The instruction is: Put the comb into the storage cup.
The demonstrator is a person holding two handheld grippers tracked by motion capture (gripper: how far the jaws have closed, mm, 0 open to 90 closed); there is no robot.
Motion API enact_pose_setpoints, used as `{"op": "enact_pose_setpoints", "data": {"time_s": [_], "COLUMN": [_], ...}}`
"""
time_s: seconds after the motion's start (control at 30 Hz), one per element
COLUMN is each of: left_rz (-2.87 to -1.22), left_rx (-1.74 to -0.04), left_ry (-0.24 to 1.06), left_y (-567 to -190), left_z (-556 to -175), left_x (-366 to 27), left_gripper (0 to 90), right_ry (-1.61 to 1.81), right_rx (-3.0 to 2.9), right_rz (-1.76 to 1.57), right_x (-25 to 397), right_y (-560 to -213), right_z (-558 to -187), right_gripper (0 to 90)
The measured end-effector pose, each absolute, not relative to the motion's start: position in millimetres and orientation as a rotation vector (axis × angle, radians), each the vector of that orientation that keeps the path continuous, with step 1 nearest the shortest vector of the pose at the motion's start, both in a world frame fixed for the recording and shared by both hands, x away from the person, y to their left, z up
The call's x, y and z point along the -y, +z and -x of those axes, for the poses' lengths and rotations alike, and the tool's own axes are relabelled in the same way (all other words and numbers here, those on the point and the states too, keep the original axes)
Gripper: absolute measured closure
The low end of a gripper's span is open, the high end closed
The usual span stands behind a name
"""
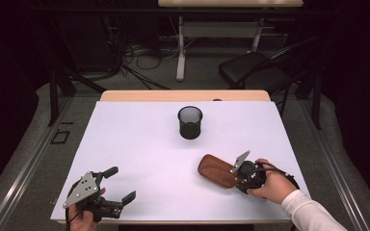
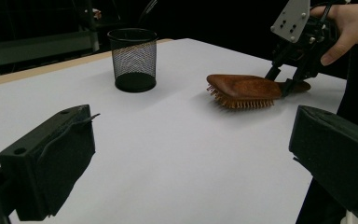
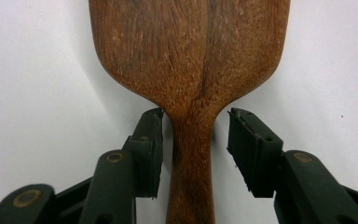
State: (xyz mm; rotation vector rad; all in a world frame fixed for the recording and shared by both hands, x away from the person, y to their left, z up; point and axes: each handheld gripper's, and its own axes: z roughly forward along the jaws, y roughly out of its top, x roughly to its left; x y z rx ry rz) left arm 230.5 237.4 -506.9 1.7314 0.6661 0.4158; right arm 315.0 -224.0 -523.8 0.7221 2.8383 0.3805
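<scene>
The right gripper (image 3: 193,149) has its jaws open astride the wooden hairbrush (image 3: 191,60) handle, a gap showing each side. The brush's long axis runs straight ahead of the jaws, head foremost, bare counter (image 1: 139,139) around. The left gripper (image 1: 115,185) jaws gape near the counter's front edge.

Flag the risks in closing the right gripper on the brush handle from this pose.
1. The right gripper straddles the narrow handle of the wooden hairbrush, jaws open and gaps uneven: one pad may touch first and swivel the brush.
2. The brush lies bristles down on the white table, so a handle-end grip could let the heavy head sag or twist.
3. If it goes into the mesh cup, that light cup could tip.
</scene>
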Motion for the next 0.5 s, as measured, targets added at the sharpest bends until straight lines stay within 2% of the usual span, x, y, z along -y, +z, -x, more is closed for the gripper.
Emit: {"op": "enact_pose_setpoints", "data": {"time_s": [0.5], "left_rz": [-1.736], "left_rx": [-0.665], "left_ry": [0.412], "left_y": [-506.9], "left_z": [-230.7], "left_x": [-237.4], "left_gripper": [0.4], "right_ry": [0.310], "right_rx": [-2.855], "right_rz": [-0.731], "right_x": [221.4], "right_y": [-525.4], "right_z": [-316.3], "right_gripper": [57.2]}}
